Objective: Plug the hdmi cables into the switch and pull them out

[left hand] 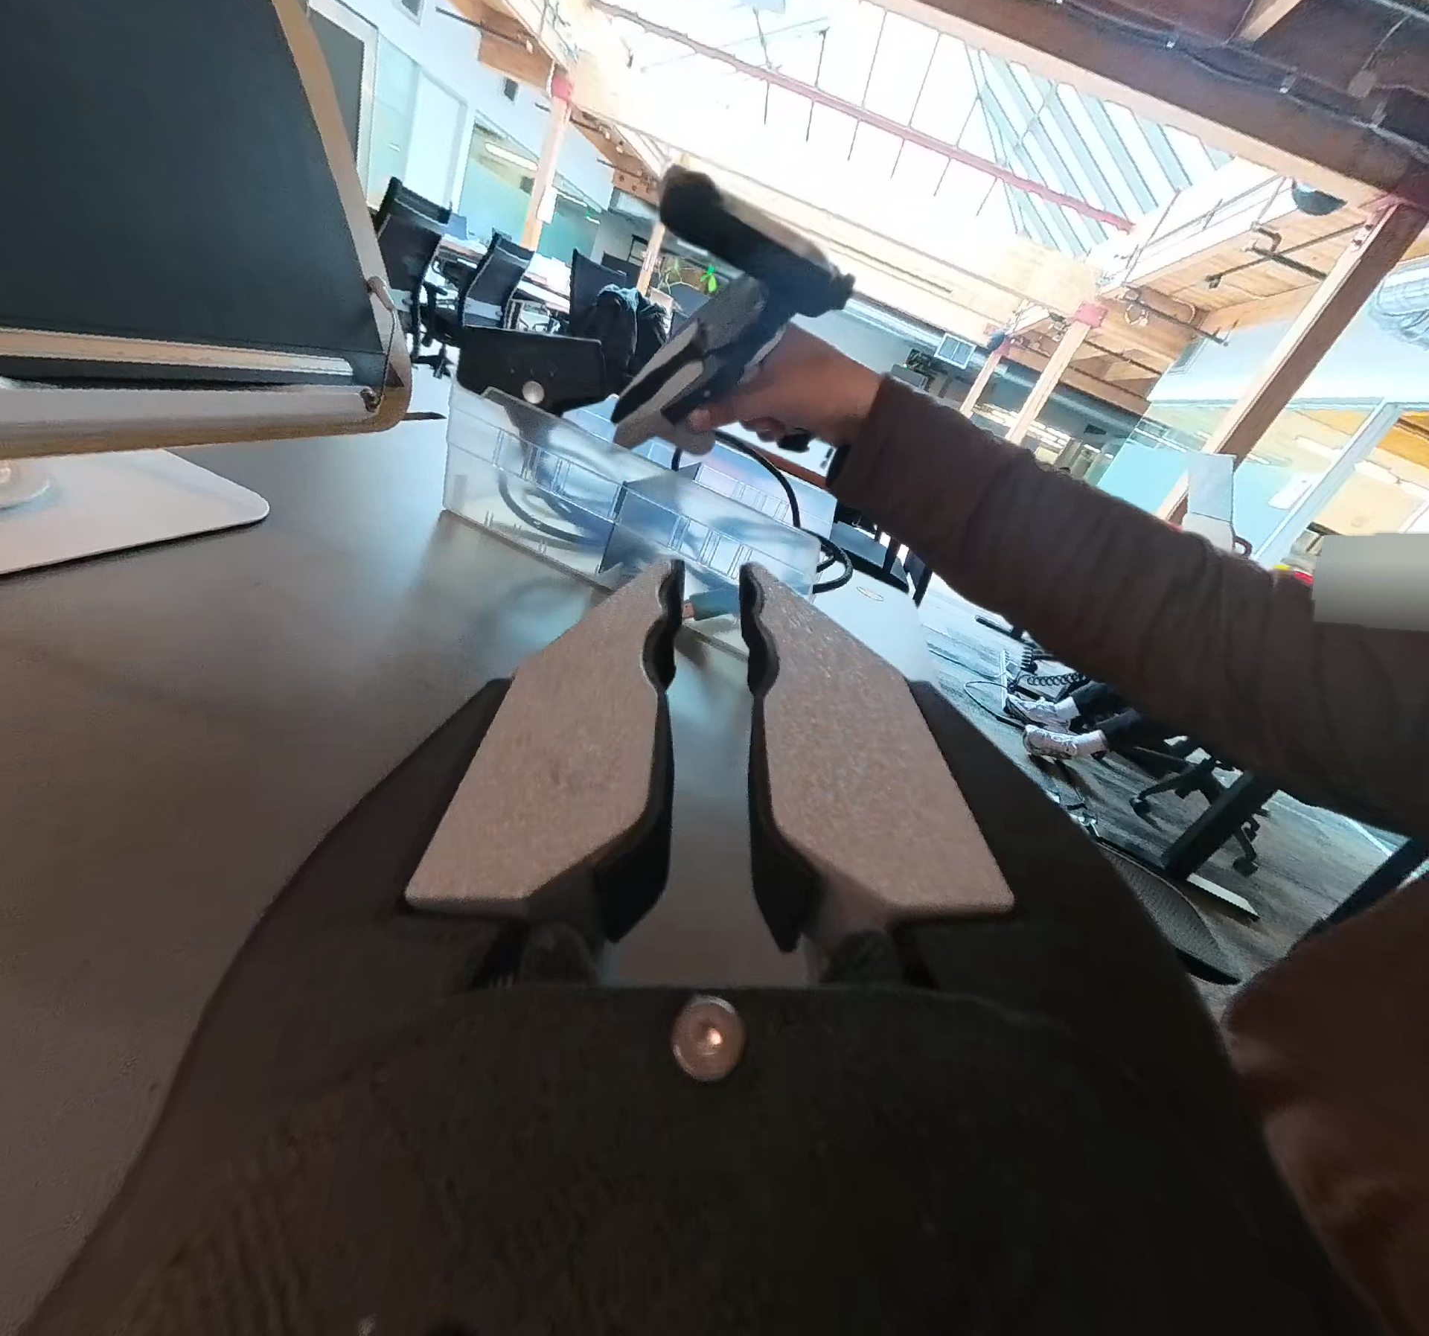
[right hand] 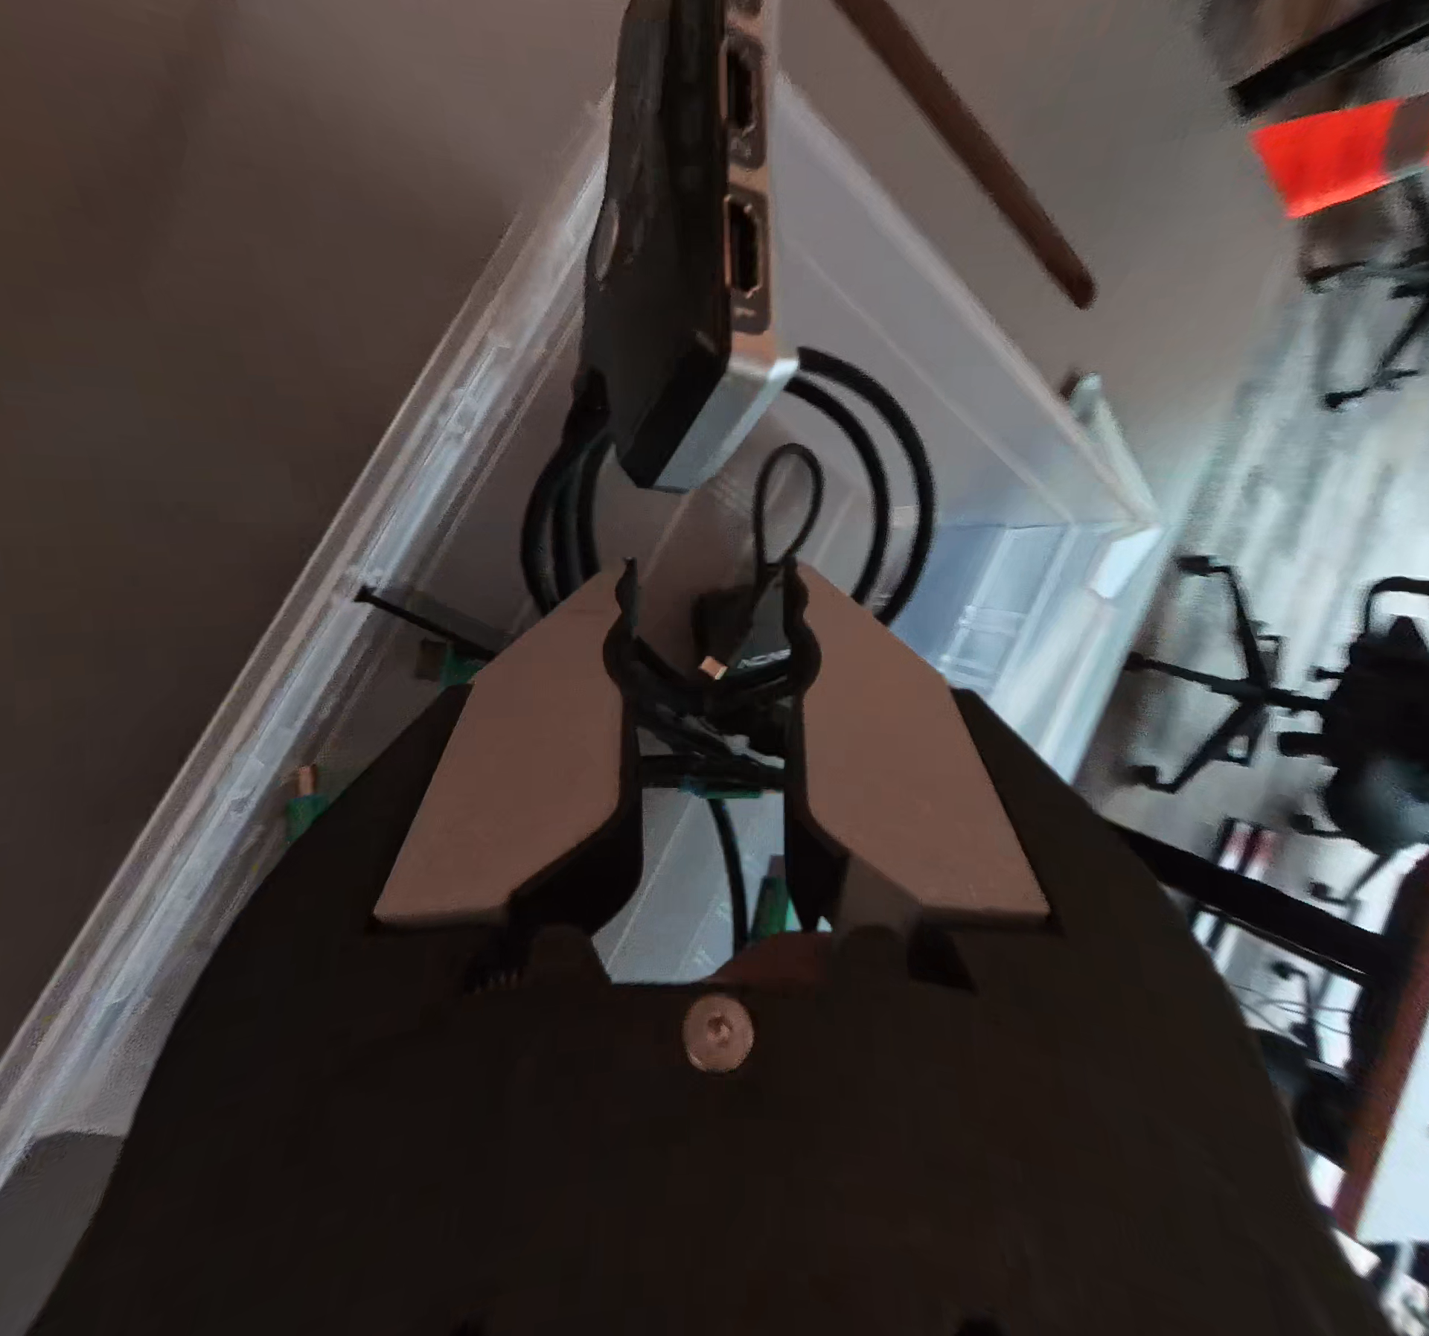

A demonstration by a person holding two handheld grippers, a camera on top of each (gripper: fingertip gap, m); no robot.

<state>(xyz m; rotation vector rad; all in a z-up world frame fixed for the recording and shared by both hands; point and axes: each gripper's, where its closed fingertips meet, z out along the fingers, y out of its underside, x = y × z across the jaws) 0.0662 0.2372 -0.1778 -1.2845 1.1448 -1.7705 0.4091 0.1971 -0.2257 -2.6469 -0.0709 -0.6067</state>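
While the left gripper (left hand: pixel 707 587) is held low over the dark table (left hand: pixel 232 680), its fingers are seen slightly parted with bare table showing between them; nothing is gripped. Just beyond its fingertips a teal-bodied plug (left hand: pixel 700 607) lies against the near wall of a clear plastic bin (left hand: pixel 619 518), in which black cables (left hand: pixel 533 518) are coiled. A monitor (left hand: pixel 155 139) on a silver stand is seen at the left. Above the bin, the right gripper (left hand: pixel 541 371) is held by a hand (left hand: pixel 804 394) in a brown sleeve.

From the right wrist view, the right gripper (right hand: pixel 707 587) is pointed down into the bin (right hand: pixel 387 564), its fingers spread wide. A black plug (right hand: pixel 762 634) with a metal tip lies between them close to one finger, but no pressing of both pads on it is seen. The black switch (right hand: pixel 673 216) stands on edge inside the bin, its ports (right hand: pixel 746 247) unoccupied, with cable loops (right hand: pixel 889 464) behind it.
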